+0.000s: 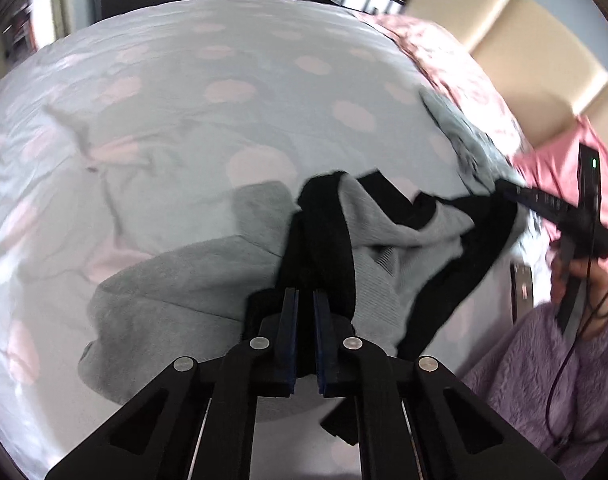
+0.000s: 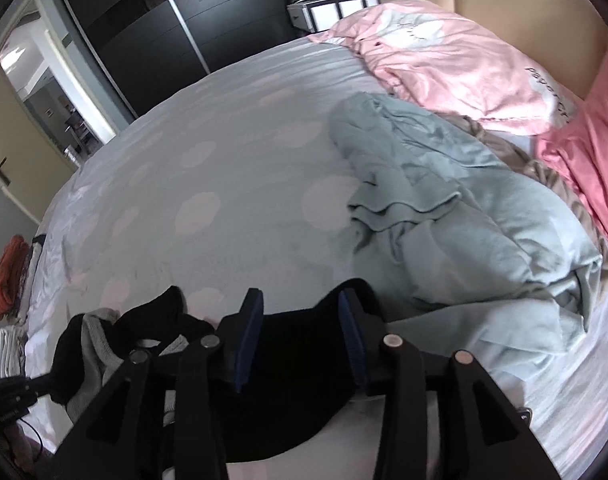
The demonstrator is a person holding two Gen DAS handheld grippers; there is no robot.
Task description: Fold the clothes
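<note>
A grey garment with black trim [image 1: 384,236] hangs bunched between the two grippers over the bed. My left gripper [image 1: 306,300] is shut on a black band of it, and the cloth drapes down over the fingers. In the left wrist view my right gripper [image 1: 504,188] sits at the garment's far black edge, blurred. In the right wrist view its jaws [image 2: 302,304] stand apart with the black cloth [image 2: 296,352] lying between and under the pads, which do not squeeze it. The left gripper [image 2: 44,384] shows at the lower left edge there.
The bed cover [image 2: 224,168] is pale grey with pink dots. A crumpled pale green garment [image 2: 444,208] lies to the right, with pink bedding [image 2: 444,60] behind it. Folded clothes [image 2: 8,280] sit at the left edge. A purple fleece sleeve [image 1: 544,368] is close by.
</note>
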